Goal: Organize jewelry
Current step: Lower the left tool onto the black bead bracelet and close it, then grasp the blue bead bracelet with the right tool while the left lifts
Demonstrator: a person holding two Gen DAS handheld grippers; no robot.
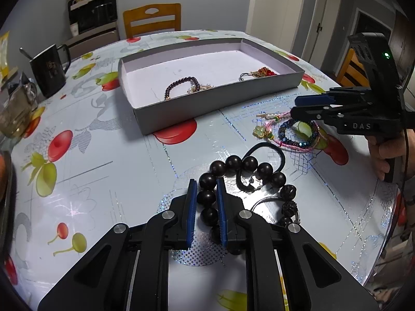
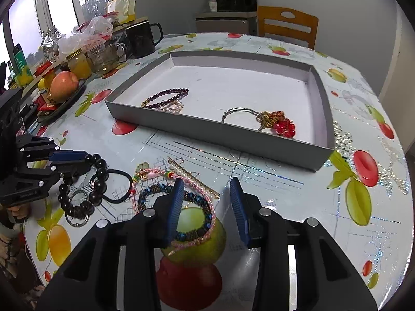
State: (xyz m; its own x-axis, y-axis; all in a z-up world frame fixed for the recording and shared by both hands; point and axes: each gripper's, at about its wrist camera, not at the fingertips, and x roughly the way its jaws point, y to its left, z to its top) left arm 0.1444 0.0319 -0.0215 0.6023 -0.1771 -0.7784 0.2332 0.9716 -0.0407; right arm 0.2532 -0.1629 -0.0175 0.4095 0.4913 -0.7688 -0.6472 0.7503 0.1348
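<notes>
On the fruit-print tablecloth (image 1: 103,171), the near end of the dark bead bracelet (image 1: 249,164) is hidden beneath the left gripper (image 1: 206,194). White letters "DAS" mark the right gripper (image 2: 205,194) in the left wrist view. Left jaws stand narrowly apart, closed on the bracelet's beads. Right jaws are spread wide, gripping nothing; the left pad overlaps the blue bead bracelet (image 2: 166,190). Beyond, the grey tray (image 2: 233,140) contains a purple bracelet (image 2: 166,96) and red beads (image 2: 284,127).
</notes>
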